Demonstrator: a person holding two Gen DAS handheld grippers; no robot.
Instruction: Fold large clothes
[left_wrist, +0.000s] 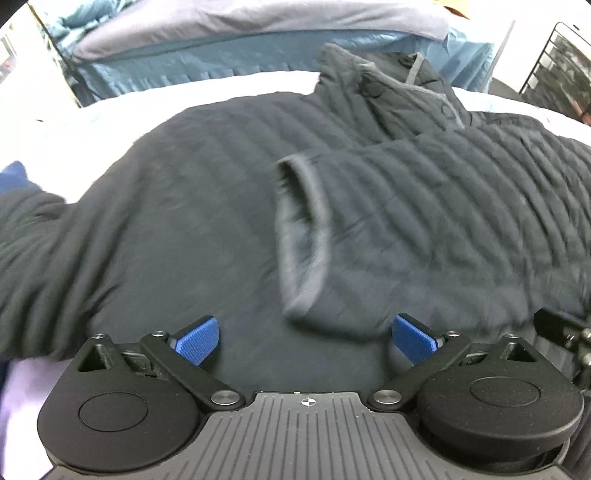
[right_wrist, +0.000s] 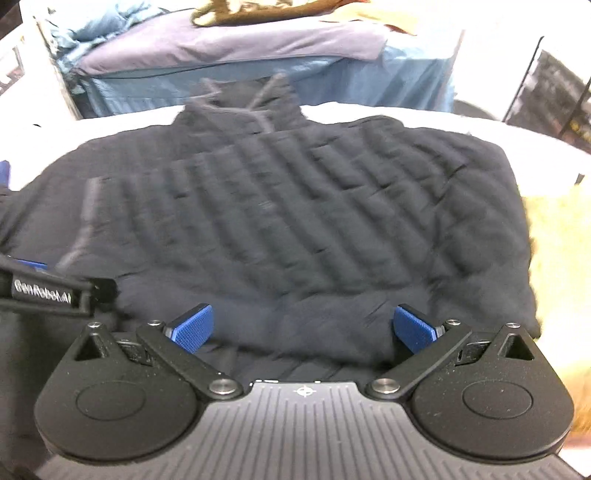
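A dark quilted puffer jacket (left_wrist: 184, 206) lies spread on a white surface (left_wrist: 92, 110), collar at the far end. One sleeve is folded across its body, the grey-trimmed cuff (left_wrist: 303, 236) lying near the middle. My left gripper (left_wrist: 306, 338) is open and empty just above the jacket's near part, the cuff a little ahead of it. In the right wrist view the jacket (right_wrist: 295, 206) fills the middle. My right gripper (right_wrist: 304, 330) is open and empty over the jacket's near hem. The left gripper's body (right_wrist: 48, 291) shows at the left edge.
A bed with a blue skirt and lavender cover (left_wrist: 240, 40) stands behind the white surface. A black wire rack (left_wrist: 554, 66) is at the far right. A cream fluffy fabric (right_wrist: 557, 258) lies right of the jacket. A blue item (left_wrist: 14, 177) lies at the left.
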